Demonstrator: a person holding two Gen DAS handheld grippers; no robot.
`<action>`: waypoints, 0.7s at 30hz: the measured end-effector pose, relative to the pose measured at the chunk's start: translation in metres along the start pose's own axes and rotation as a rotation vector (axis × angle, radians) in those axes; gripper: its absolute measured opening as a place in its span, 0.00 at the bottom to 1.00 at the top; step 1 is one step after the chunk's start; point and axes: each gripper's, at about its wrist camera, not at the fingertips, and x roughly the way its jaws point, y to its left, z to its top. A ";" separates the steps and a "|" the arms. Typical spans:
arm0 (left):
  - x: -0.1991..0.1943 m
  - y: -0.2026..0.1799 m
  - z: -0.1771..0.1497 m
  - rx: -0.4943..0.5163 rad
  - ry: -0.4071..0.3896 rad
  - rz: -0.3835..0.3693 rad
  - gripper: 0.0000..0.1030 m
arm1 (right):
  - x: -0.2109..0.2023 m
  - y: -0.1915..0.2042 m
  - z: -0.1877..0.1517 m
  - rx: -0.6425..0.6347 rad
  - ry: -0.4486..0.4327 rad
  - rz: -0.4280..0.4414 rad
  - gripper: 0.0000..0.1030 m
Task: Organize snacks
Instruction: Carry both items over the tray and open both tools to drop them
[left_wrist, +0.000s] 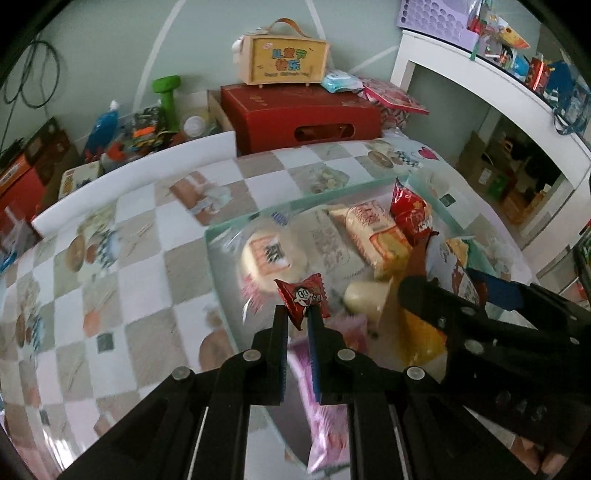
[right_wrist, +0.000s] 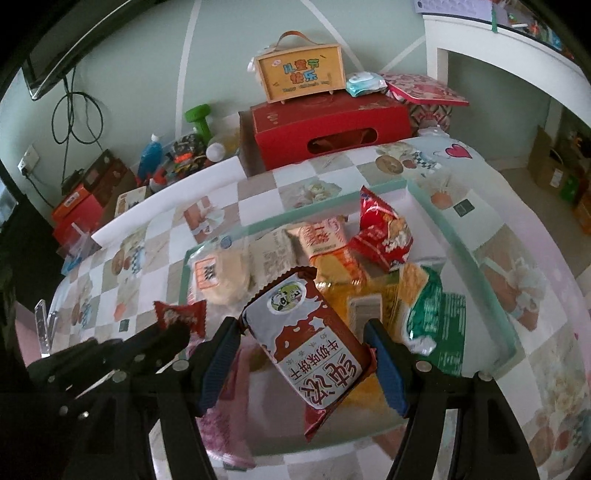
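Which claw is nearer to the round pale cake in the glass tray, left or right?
Left. The left claw, holding a small red candy, hovers just before the round pale cake; the right claw is off to its side.

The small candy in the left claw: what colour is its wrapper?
Red, with a cartoon face printed on it; the candy shows best in the left wrist view.

- The right gripper (right_wrist: 303, 354) is clamping a brown-and-white biscuit packet (right_wrist: 310, 343) between its jaws.
- The left gripper (right_wrist: 177, 328) is pinching a small red candy (right_wrist: 181, 315) nearby.
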 end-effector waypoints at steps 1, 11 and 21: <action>0.004 -0.002 0.003 0.006 0.000 -0.007 0.10 | 0.002 -0.001 0.003 0.000 -0.001 0.001 0.70; 0.003 0.000 0.002 -0.023 0.009 -0.040 0.41 | 0.004 -0.010 0.014 -0.012 -0.008 -0.007 0.72; -0.028 0.044 -0.040 -0.163 0.036 0.058 0.77 | -0.014 -0.005 -0.012 -0.020 0.018 -0.007 0.84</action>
